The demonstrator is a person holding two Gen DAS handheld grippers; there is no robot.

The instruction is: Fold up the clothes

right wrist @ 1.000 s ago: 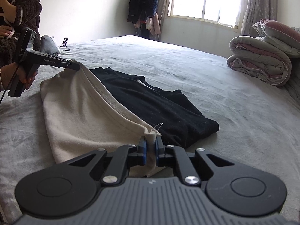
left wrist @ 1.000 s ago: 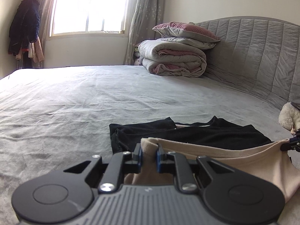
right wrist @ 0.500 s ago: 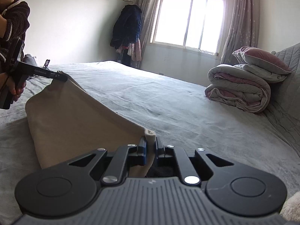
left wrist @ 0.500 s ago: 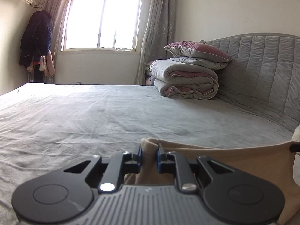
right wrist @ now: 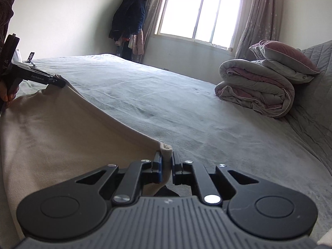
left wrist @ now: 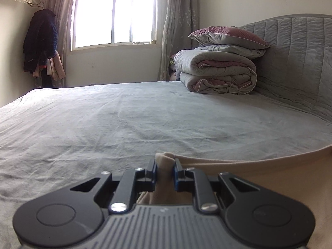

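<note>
Both grippers, left [left wrist: 165, 171] and right [right wrist: 166, 168], clamp beige cloth [right wrist: 62, 137] corners, lower centre; thin pinch, tug may slip hem.

Left gripper [left wrist: 165, 171] jaws clamped on beige garment [left wrist: 259, 172] corner, above grey bed [left wrist: 124, 120].

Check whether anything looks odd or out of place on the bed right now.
Nothing stands out. The beige garment hangs stretched between the left hand-held gripper and right hand-held gripper, above the grey bed sheet.
</note>
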